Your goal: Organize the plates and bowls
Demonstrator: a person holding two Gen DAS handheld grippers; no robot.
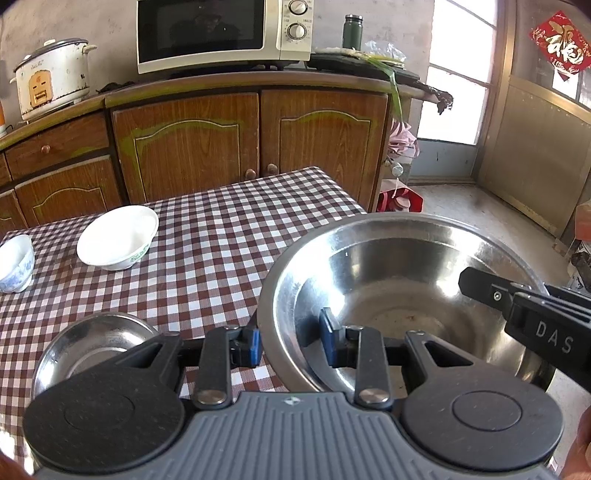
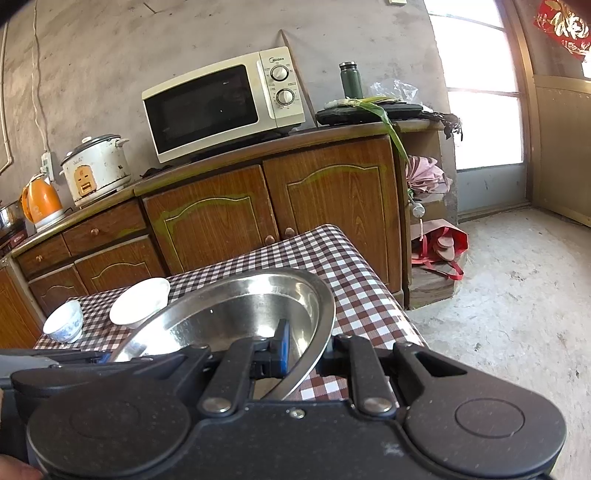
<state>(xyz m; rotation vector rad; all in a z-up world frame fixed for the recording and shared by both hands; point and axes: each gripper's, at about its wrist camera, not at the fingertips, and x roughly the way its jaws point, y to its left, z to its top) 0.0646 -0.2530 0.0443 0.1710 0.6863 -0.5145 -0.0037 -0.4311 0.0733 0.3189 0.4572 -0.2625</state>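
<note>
A large steel basin (image 1: 399,291) is held over the right end of the checked table (image 1: 207,251). My left gripper (image 1: 291,345) straddles its near-left rim, one blue pad inside and one outside, with a gap between the pads. My right gripper (image 2: 306,349) straddles the basin's right rim (image 2: 325,317) and appears closed on it; it also shows in the left wrist view (image 1: 517,302). A smaller steel bowl (image 1: 92,343) lies below my left gripper. A white bowl (image 1: 118,236) and a small blue-patterned bowl (image 1: 14,264) stand at the table's far left.
Wooden cabinets (image 1: 229,144) run behind the table, carrying a microwave (image 1: 221,33), a rice cooker (image 1: 55,77), an orange kettle (image 2: 40,203) and a green flask (image 1: 351,31). A red bag (image 2: 439,247) sits on the concrete floor right of the table.
</note>
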